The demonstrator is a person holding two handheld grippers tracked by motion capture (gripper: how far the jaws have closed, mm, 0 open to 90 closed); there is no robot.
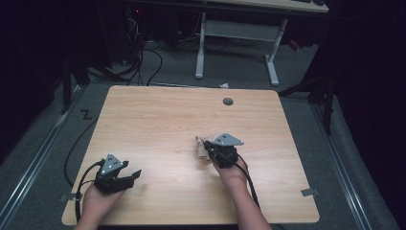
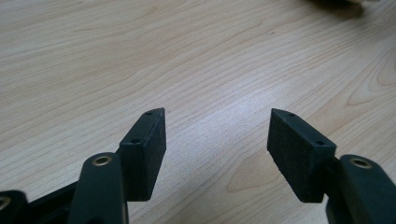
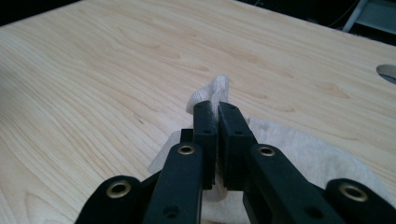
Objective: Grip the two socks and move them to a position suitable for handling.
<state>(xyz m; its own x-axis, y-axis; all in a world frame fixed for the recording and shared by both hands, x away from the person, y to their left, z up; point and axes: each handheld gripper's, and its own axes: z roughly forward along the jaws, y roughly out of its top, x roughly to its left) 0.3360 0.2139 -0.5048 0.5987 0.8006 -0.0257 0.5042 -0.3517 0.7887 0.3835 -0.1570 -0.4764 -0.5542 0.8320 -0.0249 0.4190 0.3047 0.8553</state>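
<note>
1. Dim room around a pale wooden table (image 1: 158, 115) with rounded corners; grey carpet beneath, tangled cables and a white-legged desk (image 1: 237, 43) beyond the far edge.
2. Near the table's far edge, a round grey cable hole (image 1: 228, 101).
3. Right of centre on the tabletop: the right gripper (image 1: 207, 145), black with a grey three-cornered plate on top, held in a hand coming up from the near edge.
4. Jaws of that gripper pressed together on a fold of the crumpled off-white cloth (image 3: 308, 149) (seen plainly in the right gripper view).
5. Pinched fold standing up between the two black pads (image 3: 205, 122), its tip poking out just past the jaw tips.
6. Rest of the cloth spread low under and to one side of the jaws, on or just above the wood (cannot tell whether still touching).
7. In the high view, the same cloth as a small pale bunch at the gripper's tip.
8. Near the front left corner: the left gripper (image 1: 135, 175), well apart from the cloth, resting low over the table.
9. Its jaws spread wide, nothing between them but bare wood grain (left gripper view).
</note>
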